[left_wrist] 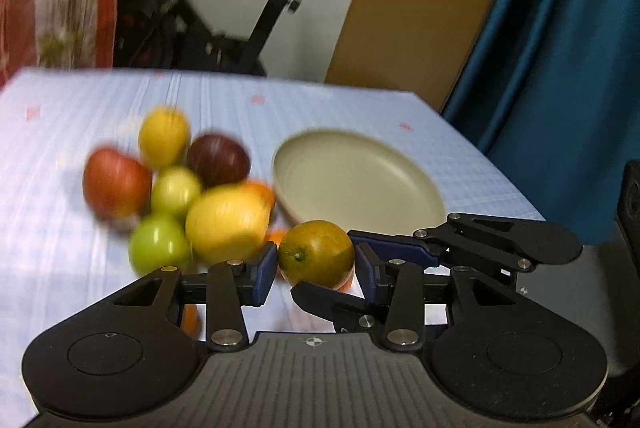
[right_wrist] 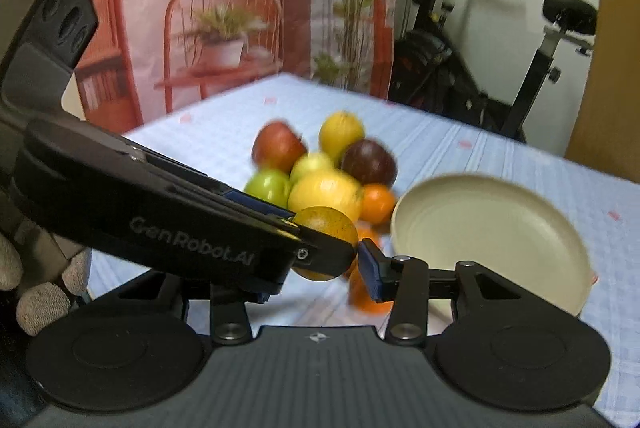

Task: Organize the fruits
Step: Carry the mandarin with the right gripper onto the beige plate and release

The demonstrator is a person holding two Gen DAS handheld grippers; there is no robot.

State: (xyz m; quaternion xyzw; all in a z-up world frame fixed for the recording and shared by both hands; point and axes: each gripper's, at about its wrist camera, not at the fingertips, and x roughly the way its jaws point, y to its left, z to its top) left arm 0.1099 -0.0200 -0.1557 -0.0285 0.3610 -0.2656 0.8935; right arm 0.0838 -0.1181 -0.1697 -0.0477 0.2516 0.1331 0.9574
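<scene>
My left gripper [left_wrist: 316,266] is clamped on a green-orange citrus [left_wrist: 316,252], lifted above the blue cloth [left_wrist: 80,268]; my right gripper [right_wrist: 320,268] pinches the same fruit crosswise; behind lies the fruit pile [left_wrist: 176,187], with the pale plate [left_wrist: 416,167] beside it.

I see a table [left_wrist: 360,115] under a pale blue checked cloth [right_wrist: 500,151]; a heap of fruit [left_wrist: 176,195] lies mid-table, an empty beige plate [left_wrist: 400,163] just beside it toward one edge.
</scene>
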